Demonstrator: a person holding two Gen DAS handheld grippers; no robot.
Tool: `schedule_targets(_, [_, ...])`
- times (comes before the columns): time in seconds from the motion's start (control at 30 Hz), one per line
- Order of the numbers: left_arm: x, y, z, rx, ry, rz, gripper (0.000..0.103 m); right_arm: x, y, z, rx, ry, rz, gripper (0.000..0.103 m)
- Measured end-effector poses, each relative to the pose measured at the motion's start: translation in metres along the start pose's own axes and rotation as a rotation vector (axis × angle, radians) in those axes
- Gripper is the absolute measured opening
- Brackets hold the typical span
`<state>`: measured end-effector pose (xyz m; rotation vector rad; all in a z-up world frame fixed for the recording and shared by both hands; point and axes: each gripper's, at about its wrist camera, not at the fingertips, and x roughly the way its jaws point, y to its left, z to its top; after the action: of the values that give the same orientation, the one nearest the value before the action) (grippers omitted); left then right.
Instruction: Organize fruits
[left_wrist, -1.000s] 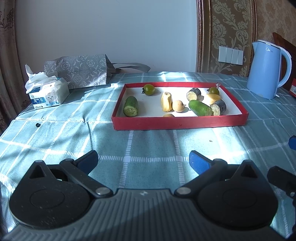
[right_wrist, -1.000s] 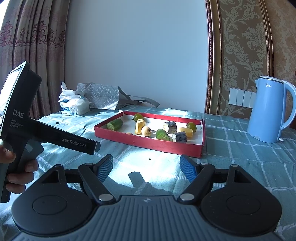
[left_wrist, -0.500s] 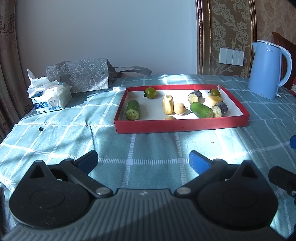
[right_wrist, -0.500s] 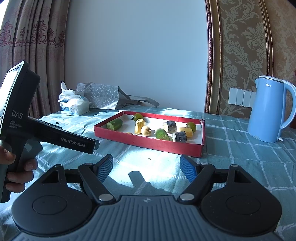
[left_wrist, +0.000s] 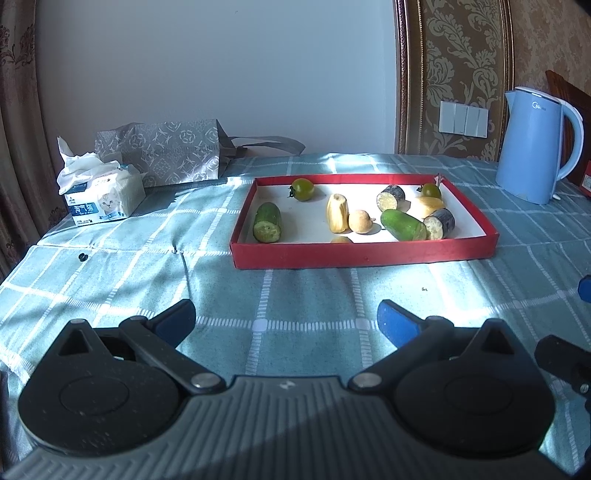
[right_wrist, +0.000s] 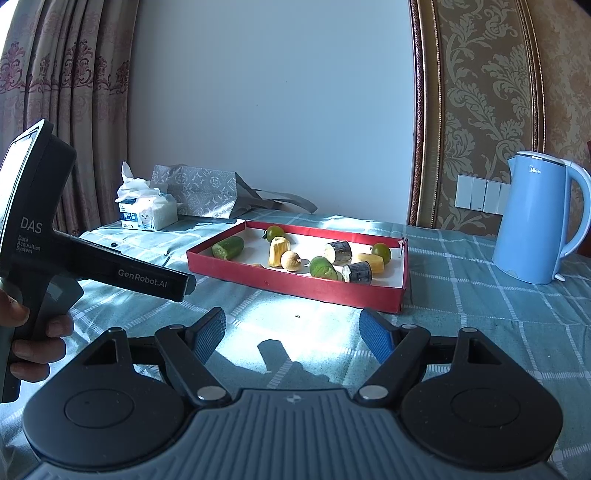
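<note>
- Produce sits wholly inside the red tray (left_wrist: 364, 254) on the desk (left_wrist: 295, 317): a cucumber piece (left_wrist: 267, 222) lies alone at the left end, a green tomato (left_wrist: 302, 189) near the back wall, a pale yellow piece (left_wrist: 337, 213) touching a small round brown fruit (left_wrist: 360, 221) in the middle.
- Right end of the tray is crowded: a second cucumber piece (left_wrist: 402, 224), two dark-skinned cut pieces (left_wrist: 439, 229), a yellow piece (left_wrist: 428, 203) and another green tomato (left_wrist: 430, 191) lie bunched together.
- Progress: no grouping by kind is evident; the scene fits either a sort yet to come or a gathering into the tray completed.
- Left tongs (left_wrist: 286, 319) stand wide open and hold nothing, short of the tray.
- Right tongs (right_wrist: 291, 334) likewise stand wide open and empty.
- Writing: the left device (right_wrist: 92, 266) reads "DAS", "Data Acquisition System" and "GenRobot.AI"; the blue kettle (right_wrist: 535, 218) bears what appears to be "Midea"; the tissue pack (left_wrist: 99, 195) carries Chinese print too small to read.
</note>
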<state>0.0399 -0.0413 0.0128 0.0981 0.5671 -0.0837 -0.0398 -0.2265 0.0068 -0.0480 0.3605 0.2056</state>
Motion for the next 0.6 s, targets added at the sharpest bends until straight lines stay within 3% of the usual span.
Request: schedule_targets(0.6, [-0.0024, 0.0057, 0.0049, -0.036, -0.003, 0.008, 0.103, -0.0003, -0.0011, 0.0003, 0.0, 0.001, 0.001, 0.08])
